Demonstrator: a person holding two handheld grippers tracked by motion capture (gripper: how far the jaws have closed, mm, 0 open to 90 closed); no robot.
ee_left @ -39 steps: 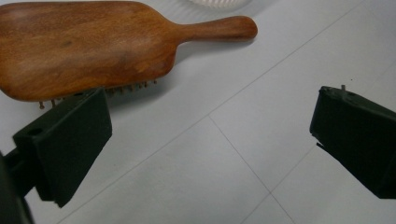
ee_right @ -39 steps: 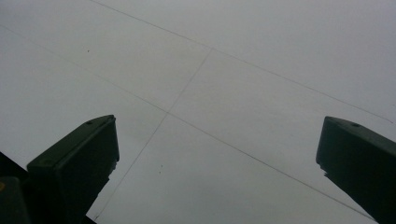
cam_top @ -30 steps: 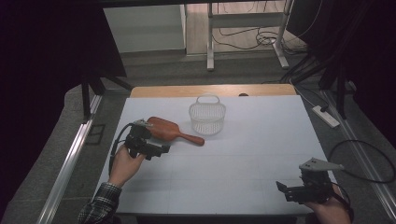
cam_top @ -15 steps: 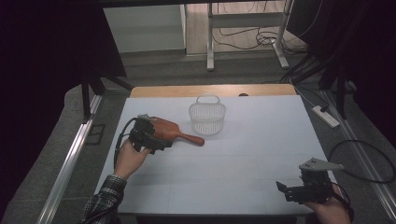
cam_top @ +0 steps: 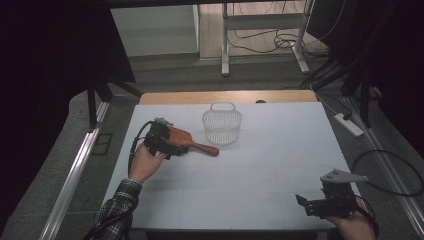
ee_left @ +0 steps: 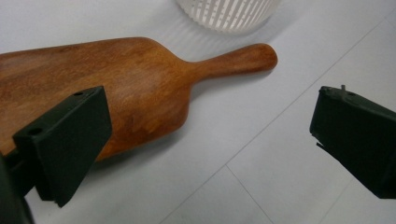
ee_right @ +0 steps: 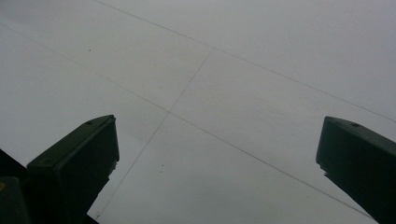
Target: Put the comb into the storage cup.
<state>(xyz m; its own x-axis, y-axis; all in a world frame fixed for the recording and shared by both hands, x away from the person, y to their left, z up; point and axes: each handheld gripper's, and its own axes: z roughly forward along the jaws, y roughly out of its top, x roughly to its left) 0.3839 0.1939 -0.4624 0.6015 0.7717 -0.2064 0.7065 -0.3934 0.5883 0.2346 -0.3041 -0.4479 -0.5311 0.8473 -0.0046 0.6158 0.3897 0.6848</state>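
- The wooden paddle (cam_top: pixel 187 140) lies flat on the white table (cam_top: pixel 260 165), its handle tip just beside the white slatted basket (cam_top: pixel 222 126).
- The left hand-held gripper (cam_top: pixel 167 145) hovers over the paddle's broad end with jaws wide apart; in the left gripper view one jaw sits over the blade (ee_left: pixel 116 88), the other over bare table.
- A good grasp probably means shifting sideways so both jaws straddle the narrow neck, then lowering until they flank the wood before closing.
- Closing on the wide blade risks slipping.
- The right hand-held gripper (cam_top: pixel 312 204) rests near the table's near right corner, jaws apart, well clear.
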